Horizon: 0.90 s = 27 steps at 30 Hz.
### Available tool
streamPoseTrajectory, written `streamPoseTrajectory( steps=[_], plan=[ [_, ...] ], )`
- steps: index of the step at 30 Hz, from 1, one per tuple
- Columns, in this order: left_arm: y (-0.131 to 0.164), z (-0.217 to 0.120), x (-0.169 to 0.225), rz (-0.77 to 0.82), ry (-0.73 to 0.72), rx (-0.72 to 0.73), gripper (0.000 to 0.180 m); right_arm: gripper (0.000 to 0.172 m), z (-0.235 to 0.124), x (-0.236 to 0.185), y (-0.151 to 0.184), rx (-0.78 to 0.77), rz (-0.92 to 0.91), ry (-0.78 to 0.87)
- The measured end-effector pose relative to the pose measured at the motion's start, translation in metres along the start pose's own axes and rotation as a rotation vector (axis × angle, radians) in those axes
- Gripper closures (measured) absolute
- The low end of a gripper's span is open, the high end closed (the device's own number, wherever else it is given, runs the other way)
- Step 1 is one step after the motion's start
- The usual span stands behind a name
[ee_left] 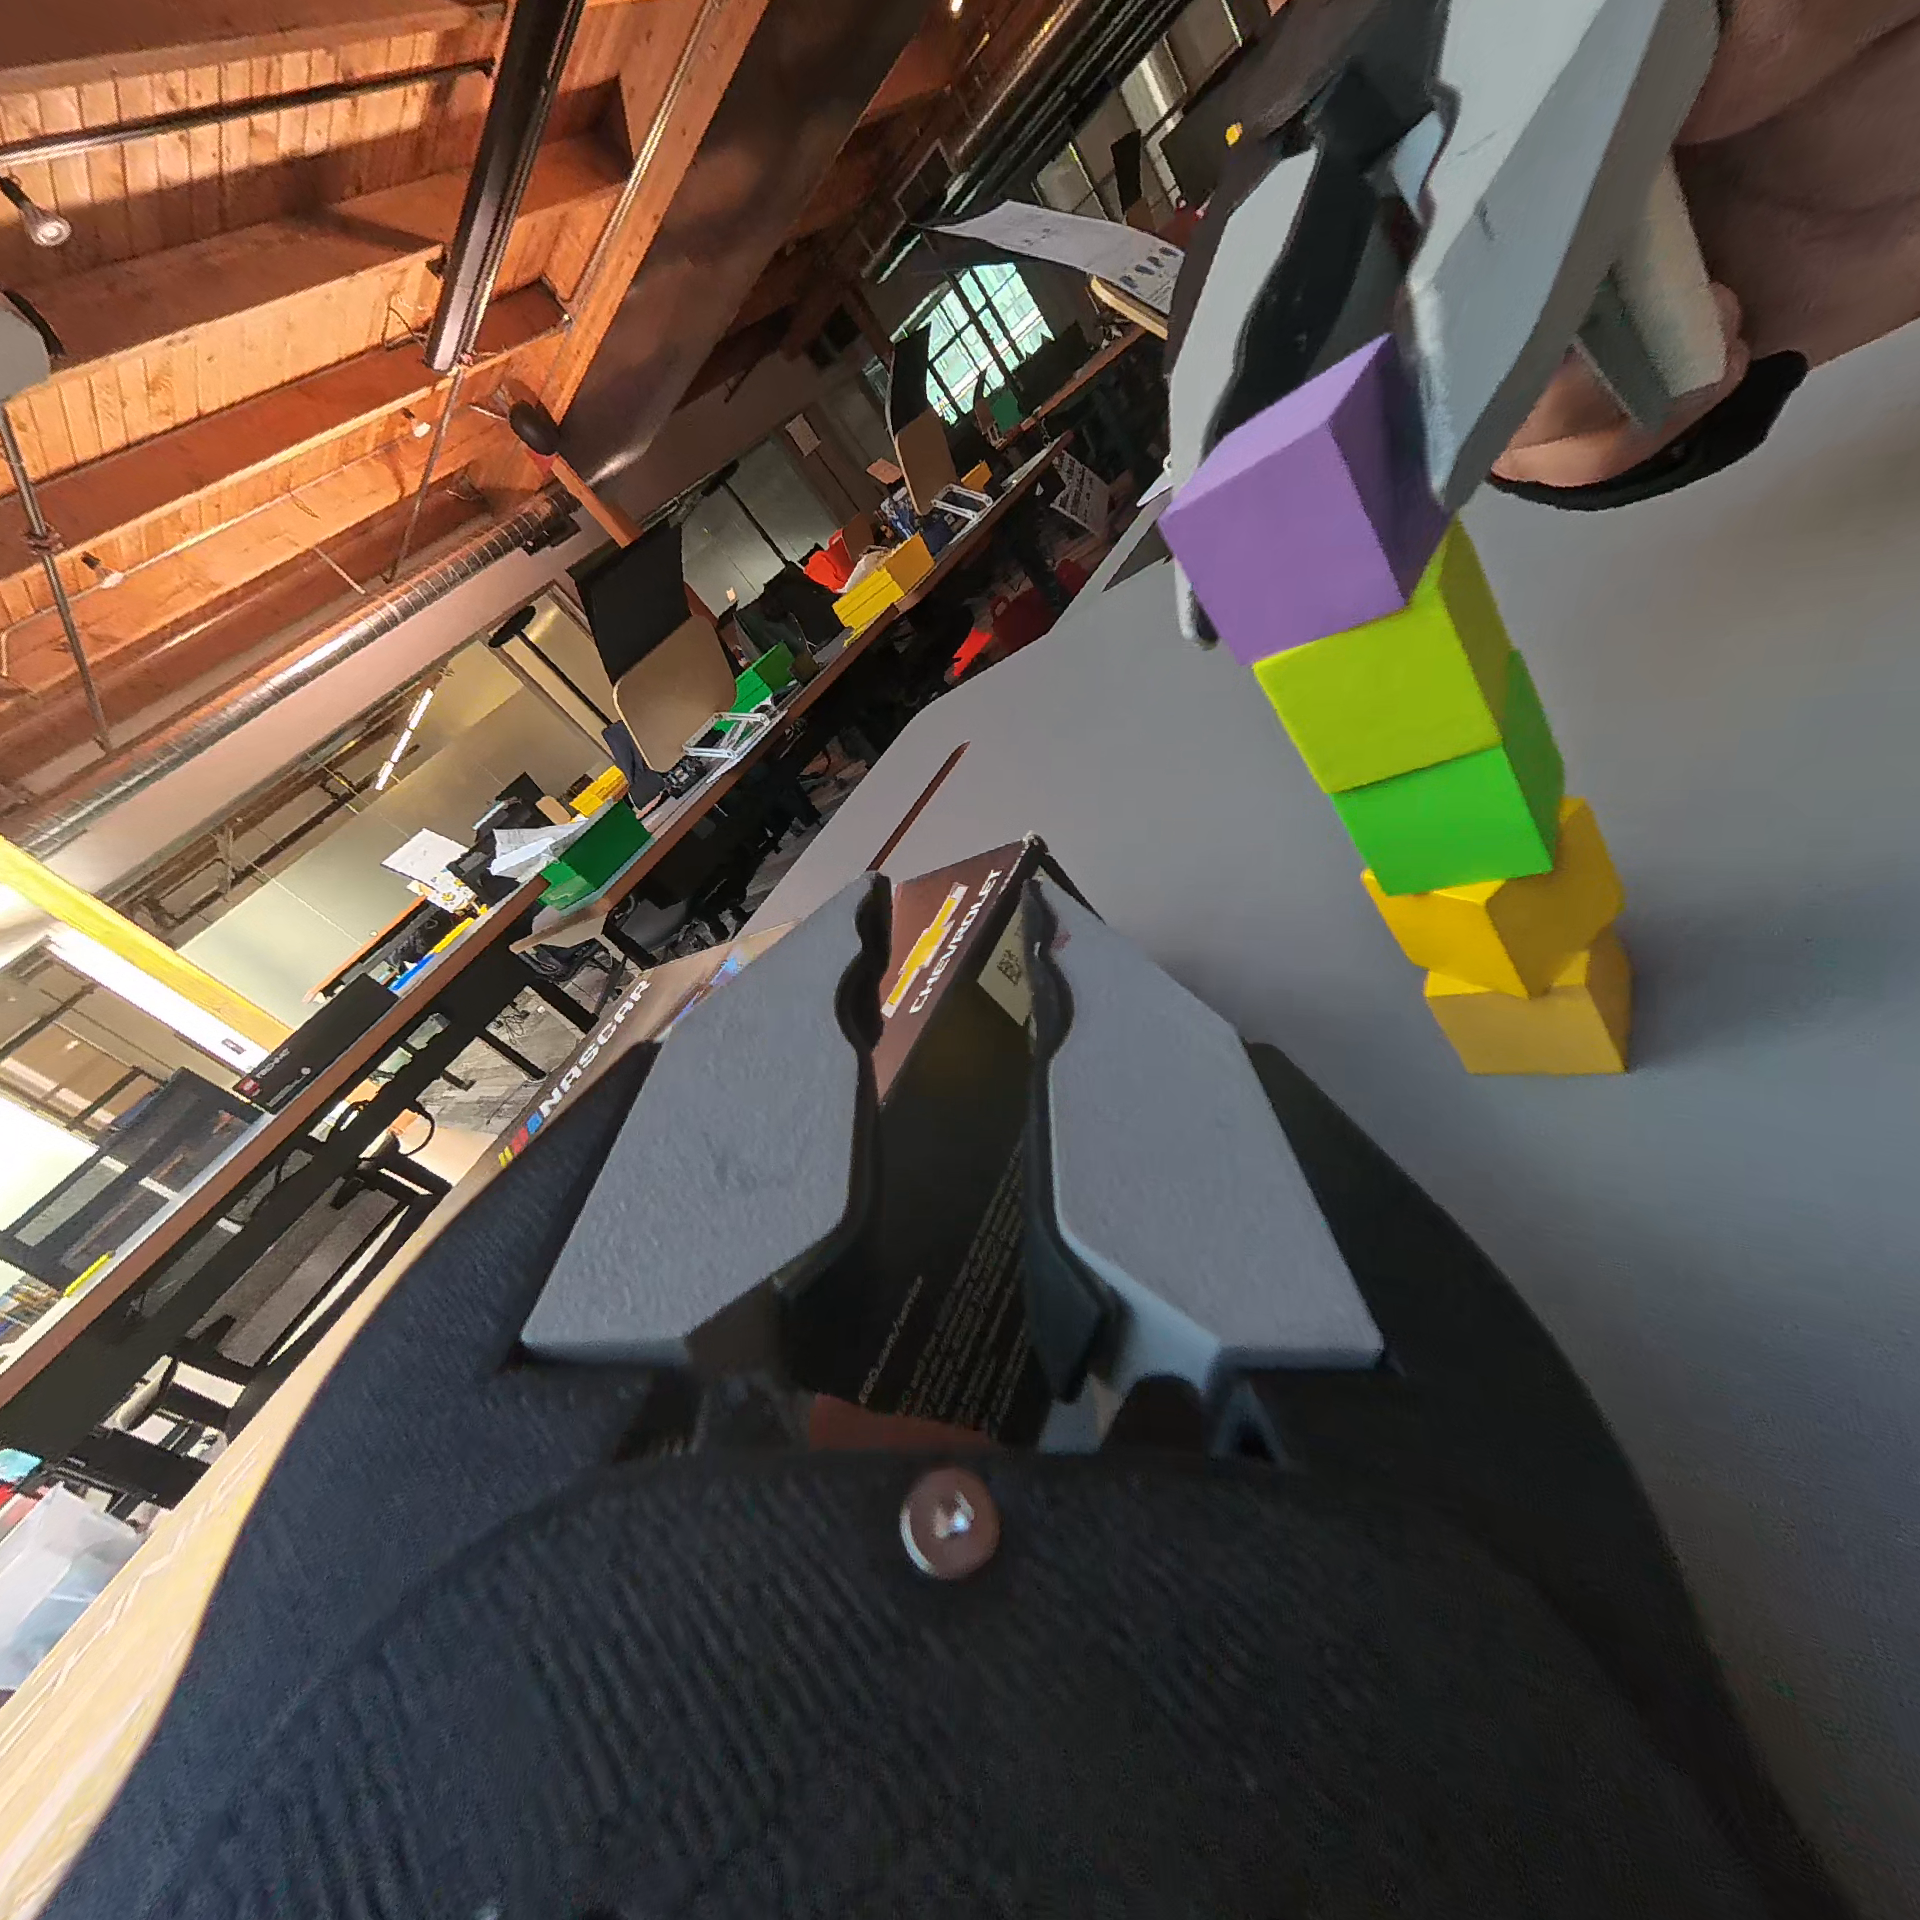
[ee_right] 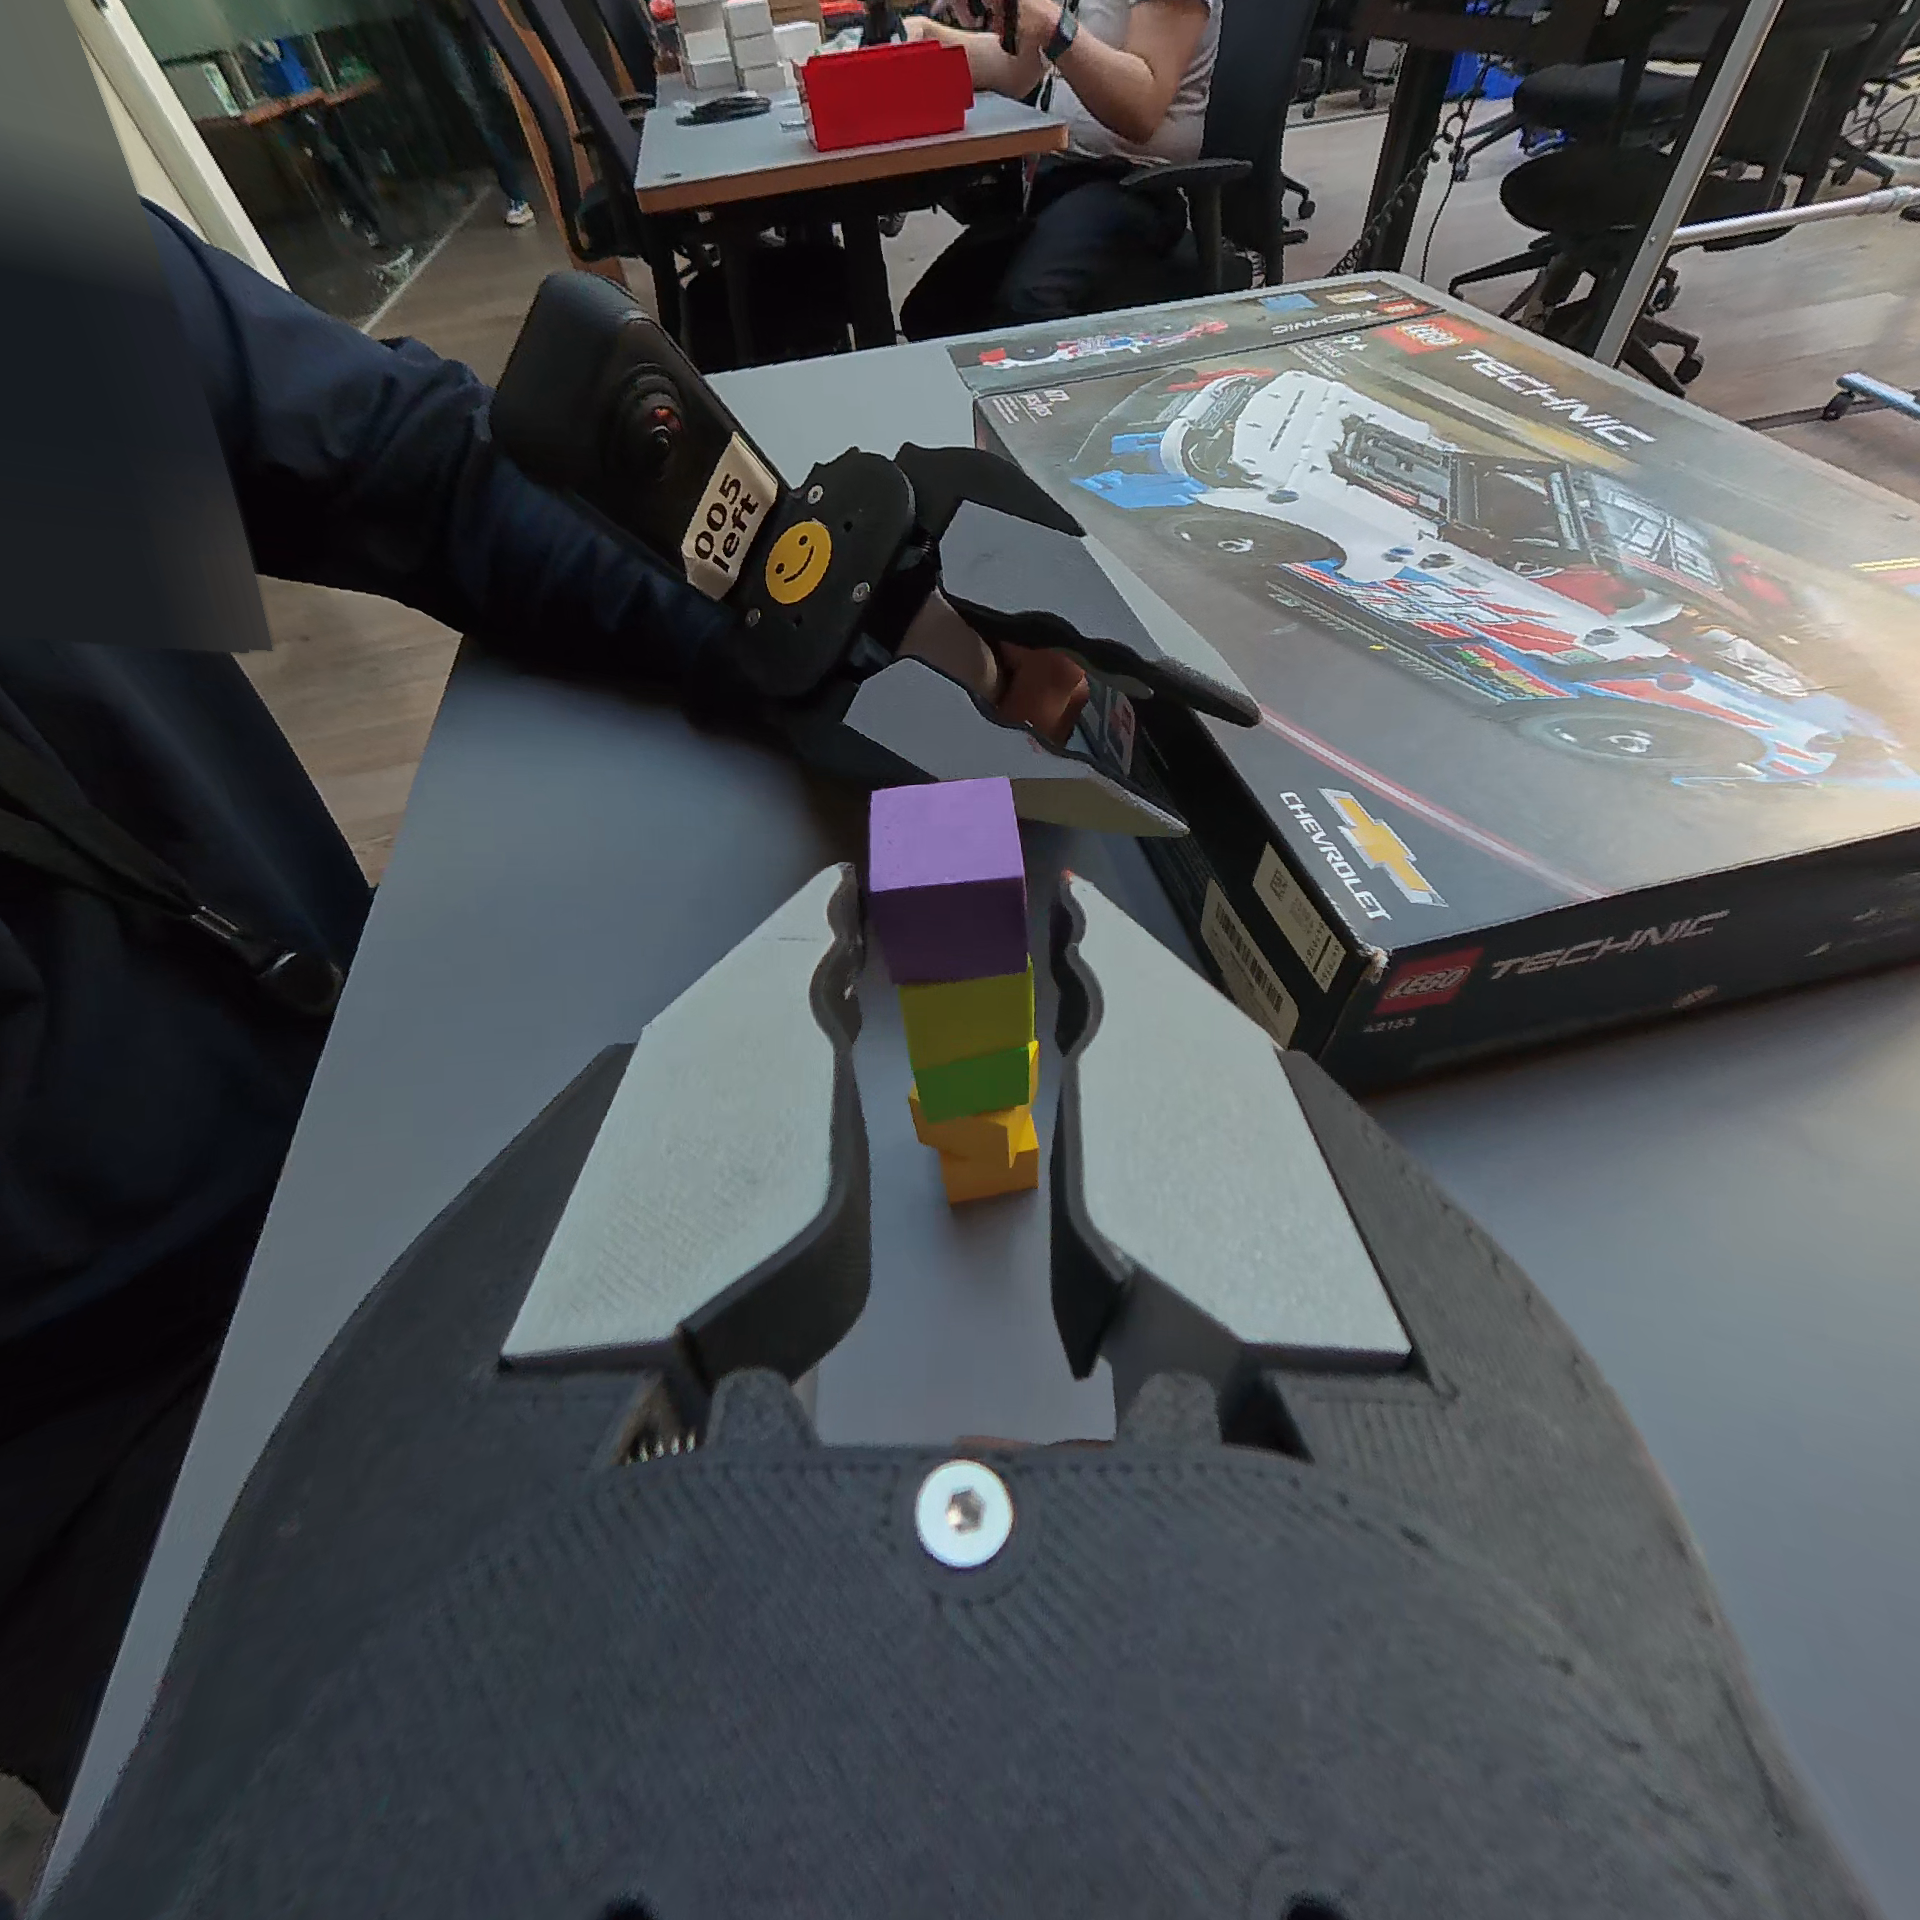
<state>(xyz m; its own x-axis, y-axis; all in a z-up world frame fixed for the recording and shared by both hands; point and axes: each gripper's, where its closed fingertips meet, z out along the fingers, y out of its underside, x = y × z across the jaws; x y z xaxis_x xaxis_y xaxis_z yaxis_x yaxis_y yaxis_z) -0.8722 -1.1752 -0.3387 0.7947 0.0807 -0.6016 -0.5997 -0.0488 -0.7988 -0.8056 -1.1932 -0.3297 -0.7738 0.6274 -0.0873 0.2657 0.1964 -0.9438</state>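
Grey desk (ee_right: 582,831) under a wood-beamed workshop ceiling (ee_left: 260,260) carries everything at hand. At the right gripper (ee_right: 958,914), the two grey fingers (ee_right: 727,1091) stand a little wider than the purple cube (ee_right: 951,883) between their tips; the left-hand pad lies against or very near the cube's side, while a narrow gap shows at the other pad, so the fingers are parted around the cube and not pressing it. That purple cube tops a leaning stack: beneath it a lime cube (ee_right: 966,1013), then a green cube (ee_right: 971,1081), then two yellow cubes (ee_right: 987,1158), the upper one twisted out of line, the lower one resting on the desk. Just behind the stack, the left gripper (ee_left: 956,956) has its fingers (ee_left: 727,1143) closed on the corner of a large dark toy-car box (ee_right: 1507,623), one finger over the lid and one against the printed side, the corner wedged between the pads. A dark sleeve (ee_right: 364,499) leads back from that gripper to the desk's edge. The box lies flat on the desk, to the right of the stack. Farther off stand another desk with a red bin (ee_right: 888,94) and a seated person (ee_right: 1101,135), with black office chairs (ee_right: 1662,125) around.
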Motion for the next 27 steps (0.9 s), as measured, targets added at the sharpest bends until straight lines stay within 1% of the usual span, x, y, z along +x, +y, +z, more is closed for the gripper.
streamPoseTrajectory(
  steps=[8, 10, 12, 13, 15, 17, 18, 19, 20, 22, 24, 27],
  plan=[
    [0.001, 0.0, 0.001, 0.0, 0.005, -0.003, 0.157, 0.135, -0.017, 0.0, -0.02, 0.123, 0.014, -0.01],
    [0.002, 0.0, 0.001, -0.001, 0.007, -0.006, 0.158, 0.135, -0.025, 0.006, -0.027, 0.18, 0.03, 0.01],
    [0.003, 0.0, 0.001, 0.002, 0.008, -0.009, 0.16, 0.136, -0.036, 0.019, -0.03, 0.232, 0.062, 0.063],
    [0.003, 0.0, 0.001, 0.004, 0.007, -0.009, 0.161, 0.138, -0.041, 0.033, -0.028, 0.241, 0.09, 0.13],
    [0.004, -0.001, 0.001, 0.007, 0.005, -0.011, 0.164, 0.138, -0.057, 0.076, -0.01, 0.196, 0.161, 0.37],
    [0.004, -0.002, 0.001, 0.008, 0.009, -0.011, 0.18, 0.14, -0.079, 0.115, 0.022, 0.076, 0.216, 0.64],
    [0.005, -0.003, 0.002, 0.007, 0.014, -0.014, 0.18, 0.142, -0.089, 0.127, 0.034, 0.024, 0.226, 0.73],
    [0.006, -0.003, 0.002, 0.004, 0.02, -0.022, 0.18, 0.151, -0.096, 0.133, 0.043, -0.009, 0.229, 0.786],
    [0.007, -0.004, 0.002, 0.0, 0.027, -0.031, 0.18, 0.172, -0.101, 0.136, 0.049, -0.028, 0.236, 0.823],
    [0.006, -0.007, 0.005, -0.007, 0.051, -0.022, 0.18, 0.172, -0.107, 0.14, 0.059, -0.04, 0.261, 0.872],
    [0.005, -0.01, 0.007, -0.017, 0.064, -0.019, 0.18, 0.172, -0.108, 0.142, 0.072, -0.084, 0.296, 0.888],
    [0.005, -0.016, 0.006, -0.057, 0.069, -0.027, 0.18, 0.172, -0.112, 0.144, 0.085, -0.143, 0.292, 0.944]
  ],
)
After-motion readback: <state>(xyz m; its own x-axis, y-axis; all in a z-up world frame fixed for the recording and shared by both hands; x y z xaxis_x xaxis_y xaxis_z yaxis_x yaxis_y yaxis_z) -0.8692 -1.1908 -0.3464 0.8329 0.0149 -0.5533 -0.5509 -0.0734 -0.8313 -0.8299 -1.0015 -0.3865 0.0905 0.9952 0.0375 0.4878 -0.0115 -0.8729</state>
